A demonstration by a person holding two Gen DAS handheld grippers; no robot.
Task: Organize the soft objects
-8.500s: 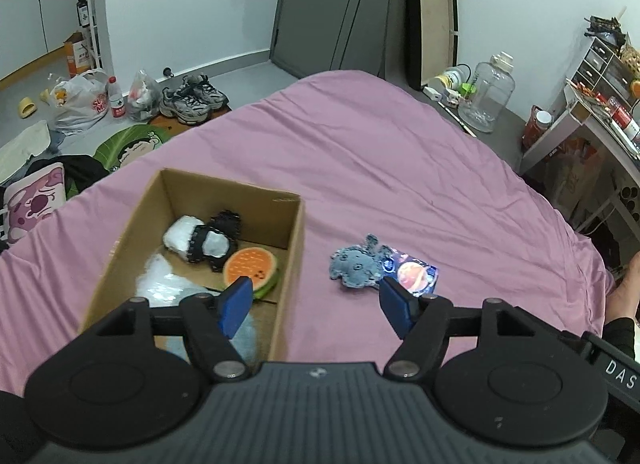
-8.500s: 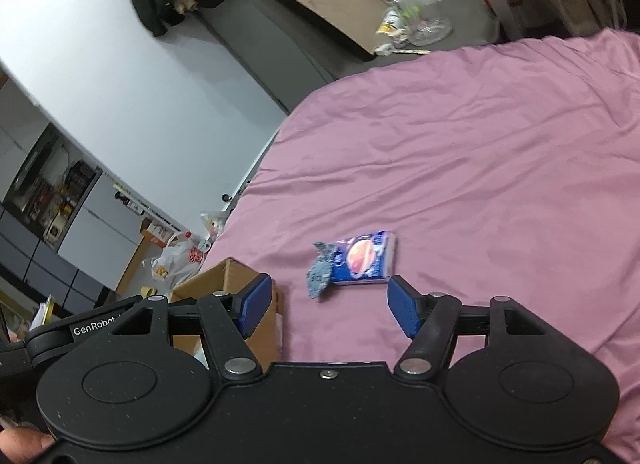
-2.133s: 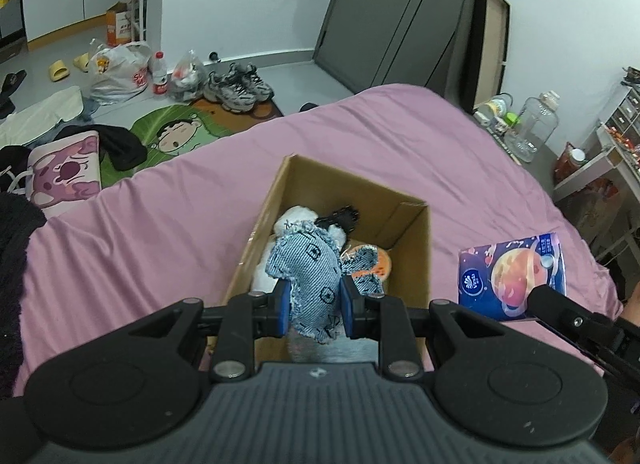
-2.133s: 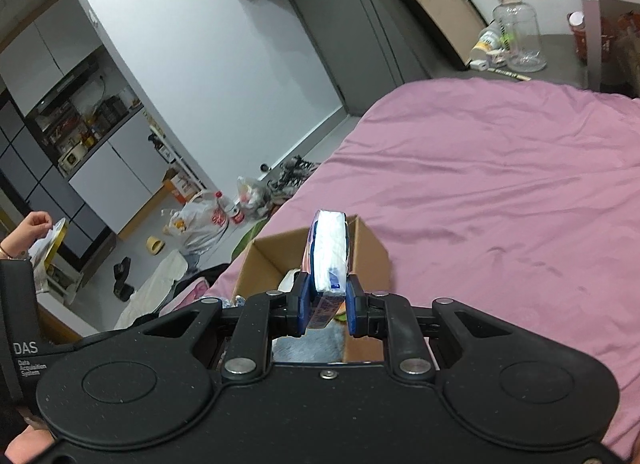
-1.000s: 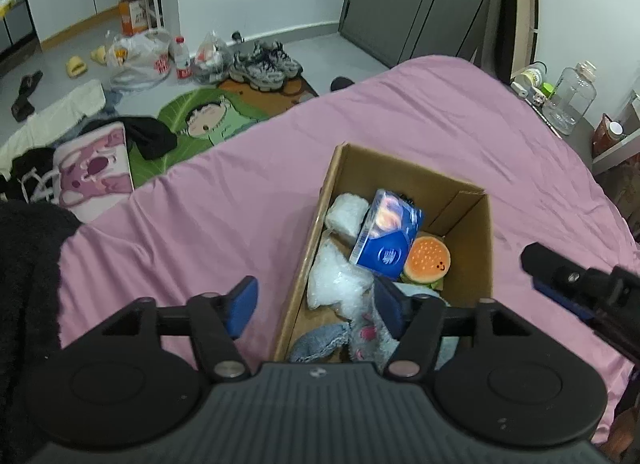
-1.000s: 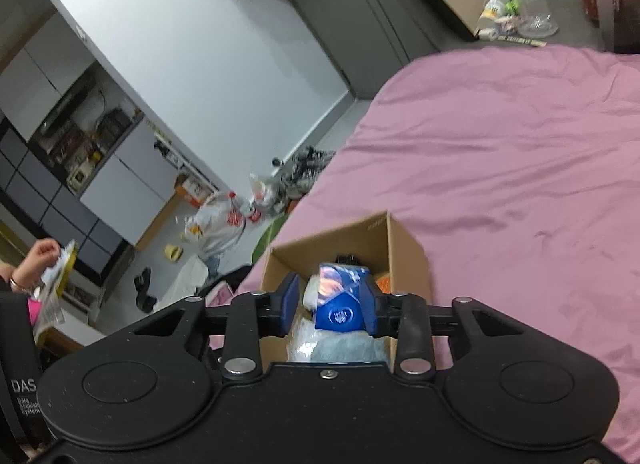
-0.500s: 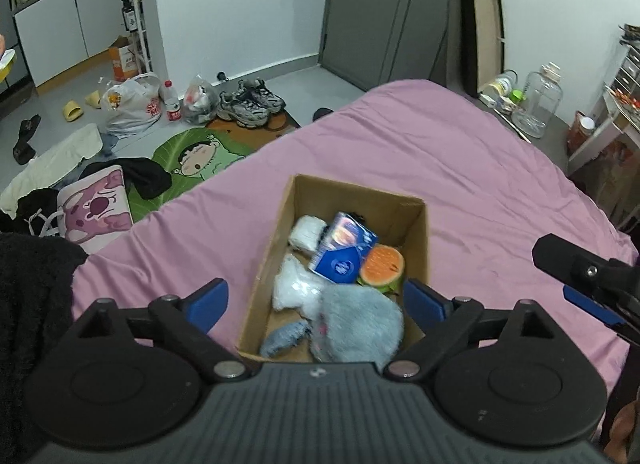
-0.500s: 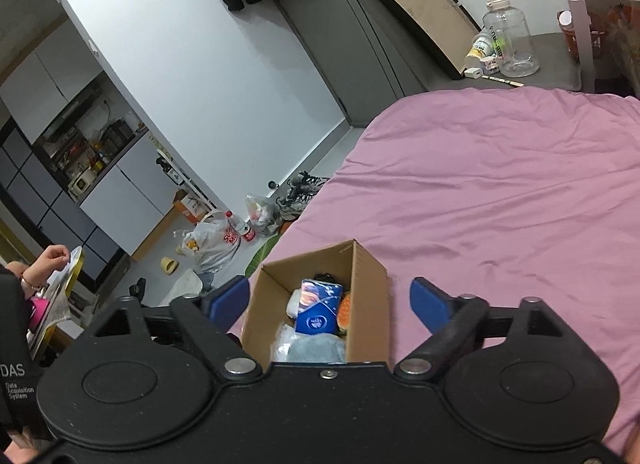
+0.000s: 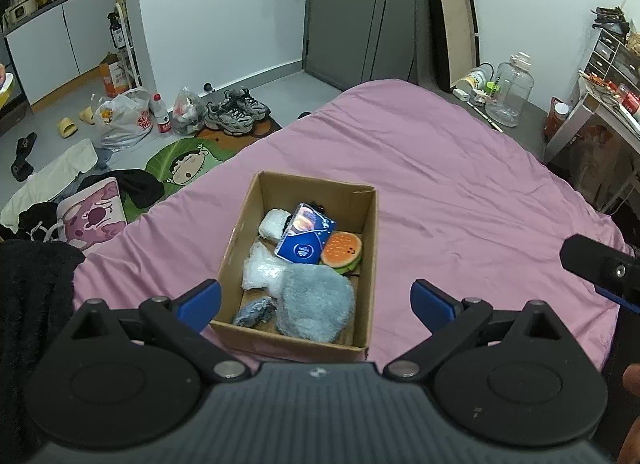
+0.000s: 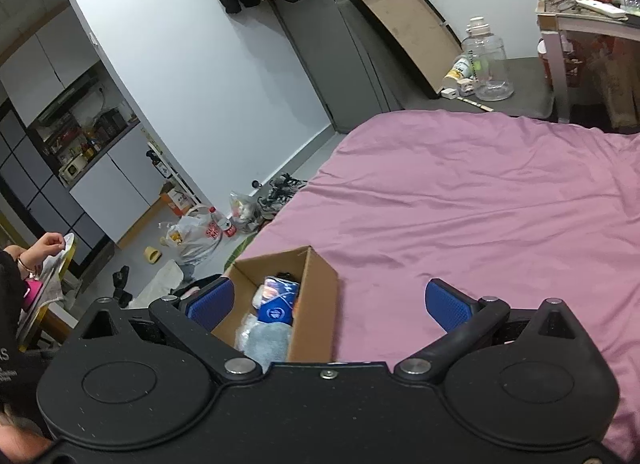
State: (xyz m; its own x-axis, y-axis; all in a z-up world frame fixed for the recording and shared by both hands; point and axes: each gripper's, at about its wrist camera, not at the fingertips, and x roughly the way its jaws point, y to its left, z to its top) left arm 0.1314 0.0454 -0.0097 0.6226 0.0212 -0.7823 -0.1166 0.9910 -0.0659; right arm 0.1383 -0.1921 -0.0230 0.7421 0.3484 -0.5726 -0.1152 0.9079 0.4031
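Pink bed [image 9: 460, 200] carries a cardboard box [image 9: 370, 264] of soft toys; left claw [image 9: 316, 300] and right claw [image 10: 328, 304] both opening wide, nothing between their jaws

Left gripper [image 9: 316, 302] and right gripper [image 10: 328, 302]: jaws opening, holding nothing

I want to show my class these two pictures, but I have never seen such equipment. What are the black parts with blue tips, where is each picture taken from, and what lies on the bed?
A person holds a two-fingered gripping tool in each hand, with a camera looking along its fingers. One picture comes from the left tool, the other from the right tool. Both stand open, holding nothing. On the pink bed sits a cardboard box containing a blue tissue pack, a burger plush, a grey fluffy toy and other soft things.
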